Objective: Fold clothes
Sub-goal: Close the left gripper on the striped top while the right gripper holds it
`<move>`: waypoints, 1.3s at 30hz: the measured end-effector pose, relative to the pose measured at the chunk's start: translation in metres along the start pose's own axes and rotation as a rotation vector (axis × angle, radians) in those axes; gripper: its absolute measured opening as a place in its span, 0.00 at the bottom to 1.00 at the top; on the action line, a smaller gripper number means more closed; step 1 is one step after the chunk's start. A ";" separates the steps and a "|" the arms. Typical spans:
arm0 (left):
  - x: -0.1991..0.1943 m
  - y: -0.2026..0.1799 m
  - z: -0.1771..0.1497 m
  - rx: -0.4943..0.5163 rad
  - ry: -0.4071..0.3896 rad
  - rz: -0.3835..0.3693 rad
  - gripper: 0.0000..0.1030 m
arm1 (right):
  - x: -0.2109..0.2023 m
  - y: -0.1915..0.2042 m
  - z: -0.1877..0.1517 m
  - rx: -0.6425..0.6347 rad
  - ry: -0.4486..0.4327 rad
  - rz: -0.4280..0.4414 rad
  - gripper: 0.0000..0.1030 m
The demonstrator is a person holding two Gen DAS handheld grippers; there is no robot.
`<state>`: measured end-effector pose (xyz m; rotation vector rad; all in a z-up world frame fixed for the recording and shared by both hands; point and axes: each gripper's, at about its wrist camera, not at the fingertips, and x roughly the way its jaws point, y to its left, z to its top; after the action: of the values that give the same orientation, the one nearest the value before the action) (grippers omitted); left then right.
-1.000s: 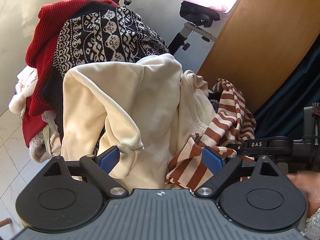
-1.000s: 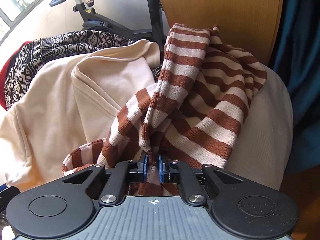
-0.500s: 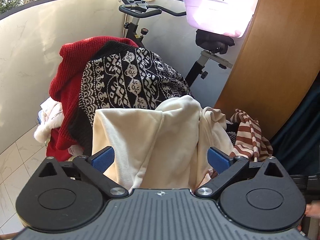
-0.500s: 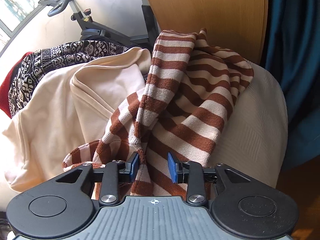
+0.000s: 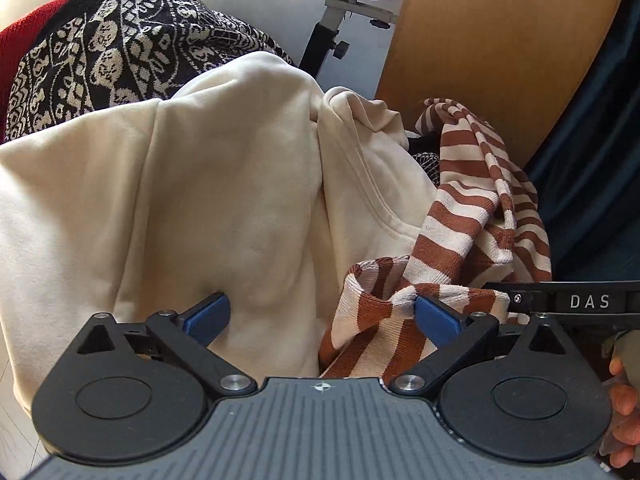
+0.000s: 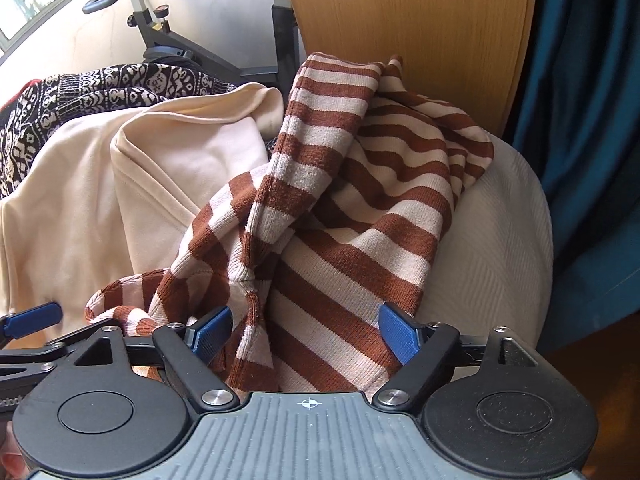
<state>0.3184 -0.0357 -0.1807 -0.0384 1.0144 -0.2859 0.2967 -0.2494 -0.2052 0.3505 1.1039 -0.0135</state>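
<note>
The striped top [image 6: 344, 208] is seen crumpled — not folded — over a pale cushioned seat [image 6: 492, 248], against a cream sweatshirt [image 5: 208, 184]. Both left tongs [image 5: 322, 316] and right tongs [image 6: 306, 332] are spread apart, nothing clamped, the striped knit lying between them. No folded garment is shown (the heap remains). A patterned black-and-white sweater [image 5: 120, 48] and a wooden panel [image 6: 408, 20] crowd behind.

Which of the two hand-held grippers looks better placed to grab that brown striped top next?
Probably the right hand-held gripper: it is open with the striped top lying between its fingers. The left hand-held gripper, also open, faces mostly the cream sweatshirt.
</note>
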 end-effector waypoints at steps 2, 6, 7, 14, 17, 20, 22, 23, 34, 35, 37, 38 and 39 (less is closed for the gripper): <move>-0.002 0.002 0.005 -0.020 0.007 -0.045 0.83 | -0.001 -0.005 -0.001 0.022 0.005 0.038 0.73; -0.012 0.010 0.014 -0.084 0.009 -0.145 0.78 | -0.004 -0.015 -0.004 0.068 0.016 0.119 0.24; -0.014 0.011 0.016 -0.098 0.009 -0.169 0.78 | -0.004 -0.017 -0.005 0.080 0.019 0.139 0.13; 0.013 0.014 0.012 -0.155 0.145 -0.271 0.65 | -0.018 -0.023 -0.013 0.112 -0.008 0.166 0.04; 0.027 0.033 0.006 -0.318 0.189 -0.332 0.46 | -0.020 -0.023 -0.017 0.115 -0.020 0.151 0.05; 0.024 0.038 0.005 -0.340 0.181 -0.339 0.44 | -0.015 -0.021 -0.017 0.101 -0.012 0.149 0.11; 0.021 0.036 0.008 -0.332 0.173 -0.327 0.52 | -0.014 -0.020 -0.014 0.100 -0.019 0.150 0.25; 0.019 0.035 0.009 -0.329 0.169 -0.321 0.60 | -0.013 -0.019 -0.013 0.100 -0.023 0.150 0.27; 0.028 0.035 0.032 -0.364 0.166 -0.250 0.50 | -0.012 -0.009 -0.008 0.050 -0.031 0.147 0.04; 0.033 0.035 0.030 -0.367 0.197 -0.226 0.37 | -0.016 -0.009 -0.010 0.049 -0.035 0.149 0.04; 0.042 0.037 0.022 -0.385 0.249 -0.194 0.34 | -0.023 -0.011 -0.013 0.045 -0.040 0.148 0.04; 0.045 0.037 0.017 -0.393 0.260 -0.190 0.34 | -0.025 -0.012 -0.014 0.037 -0.043 0.147 0.04; 0.047 0.038 0.011 -0.404 0.267 -0.205 0.34 | -0.027 -0.013 -0.015 0.026 -0.047 0.148 0.04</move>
<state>0.3594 -0.0127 -0.2203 -0.4833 1.3247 -0.2734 0.2692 -0.2615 -0.1906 0.4524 1.0302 0.0949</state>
